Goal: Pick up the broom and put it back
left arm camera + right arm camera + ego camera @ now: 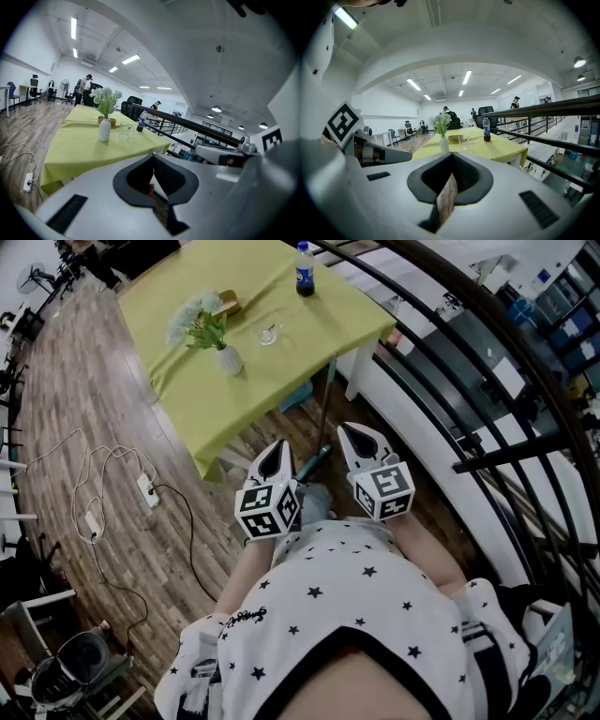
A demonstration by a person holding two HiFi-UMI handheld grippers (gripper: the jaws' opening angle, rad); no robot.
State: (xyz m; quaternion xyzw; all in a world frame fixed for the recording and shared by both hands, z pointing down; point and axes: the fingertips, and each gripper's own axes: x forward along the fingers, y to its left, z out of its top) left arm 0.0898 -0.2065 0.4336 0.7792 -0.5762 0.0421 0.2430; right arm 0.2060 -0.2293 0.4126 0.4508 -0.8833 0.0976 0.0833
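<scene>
Now both grippers hang low in front of the person, on the near side of the table (281, 343) with the yellow-green cloth. The left gripper (278, 448) has its jaws closed together, and its own view shows nothing gripped between them, only the floor through the thin gap. The right gripper (356, 439) is also fully closed and holds nothing; through its narrow slit only the wooden floor is seen.

The broom (329, 404) is not held. Its thin dark handle stands at the near corner of the table, and its teal lower part comes down to the floor between the two grippers, just in front of them. Whether the handle really touches the cloth edge I cannot tell.

On the table stand a white vase (228, 359) with pale flowers, a glass (269, 334) beside it, and a bottle (305, 268) at the far edge. A dark railing (450, 352) runs along the right side of the table. On the floor to the left of the table lies a power strip (147, 488) with cables.
</scene>
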